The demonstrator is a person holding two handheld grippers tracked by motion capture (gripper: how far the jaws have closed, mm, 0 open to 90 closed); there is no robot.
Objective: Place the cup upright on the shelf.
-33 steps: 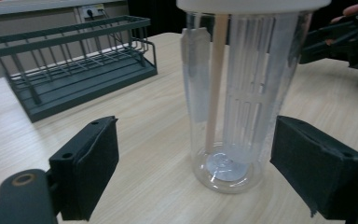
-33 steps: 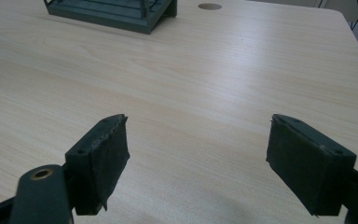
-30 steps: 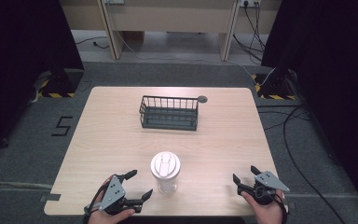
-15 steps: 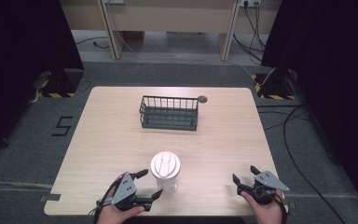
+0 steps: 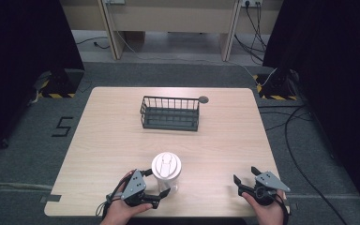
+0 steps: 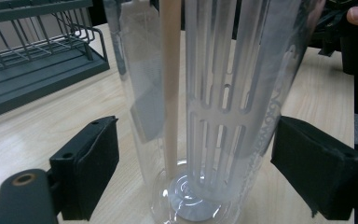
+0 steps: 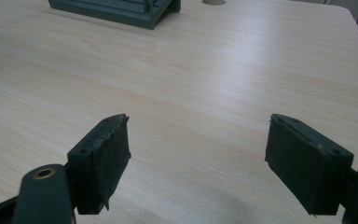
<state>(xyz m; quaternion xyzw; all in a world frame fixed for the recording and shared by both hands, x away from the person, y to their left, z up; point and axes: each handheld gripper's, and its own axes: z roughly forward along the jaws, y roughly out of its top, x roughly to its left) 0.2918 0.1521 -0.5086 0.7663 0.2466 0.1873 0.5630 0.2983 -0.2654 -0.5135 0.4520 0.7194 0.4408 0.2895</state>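
left tongs point(image 5: 158, 182) spread around clear cup point(image 5: 167, 171) | right tongs point(image 5: 247, 178) spread, empty | floor mark "5" point(image 5: 63, 126)

Clear glossy plastic bottle point(image 6: 214, 107), matt wood-grain table point(image 7: 242, 79)

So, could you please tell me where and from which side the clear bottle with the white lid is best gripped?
Probably low on its straight clear wall, from the person's side. The bottle stands upright near the table's front edge, and the left tongs already straddle that round wall, open, with a gap at each pad. The white lid looks wider, so gripping below it seems safer.
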